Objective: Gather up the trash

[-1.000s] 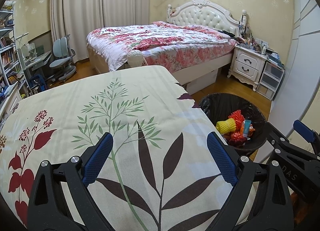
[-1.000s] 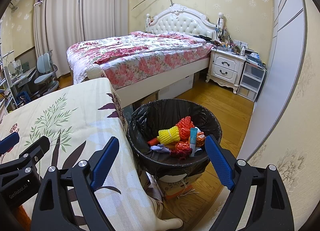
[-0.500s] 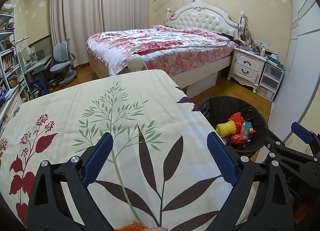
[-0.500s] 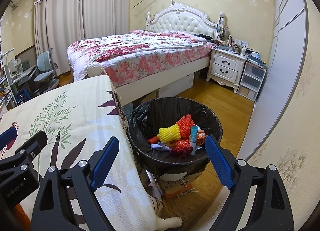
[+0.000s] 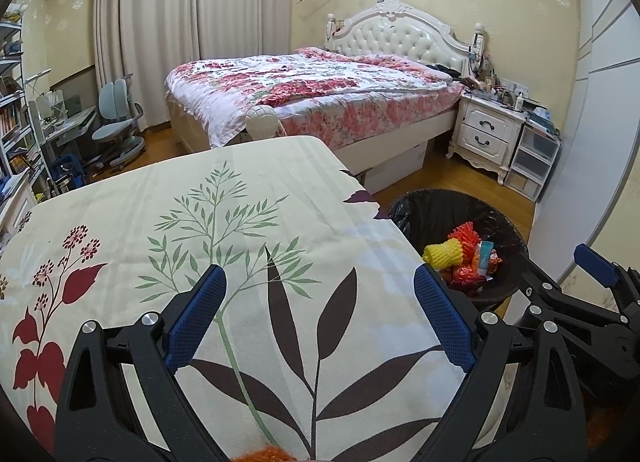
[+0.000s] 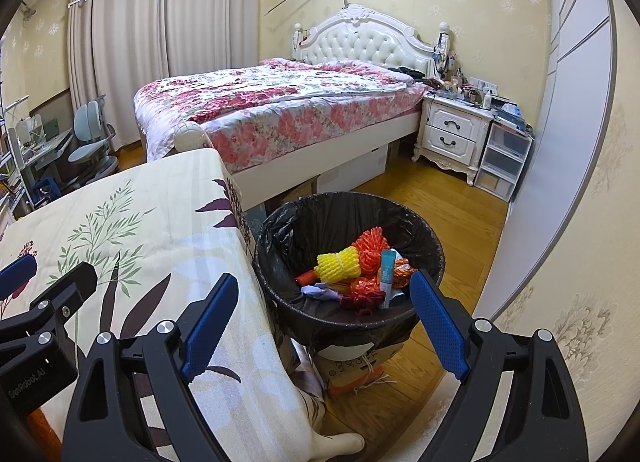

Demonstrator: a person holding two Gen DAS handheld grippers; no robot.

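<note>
Beside the trash bin holding the yellow foam net, both the left hand-held gripper and the right hand-held gripper gape empty.

Left wrist view: angled down over the floral tablecloth, close. Right wrist view: beside it at the table edge, angled down onto the trash bin. Shared: tablecloth, bin, bed, nightstand.
</note>
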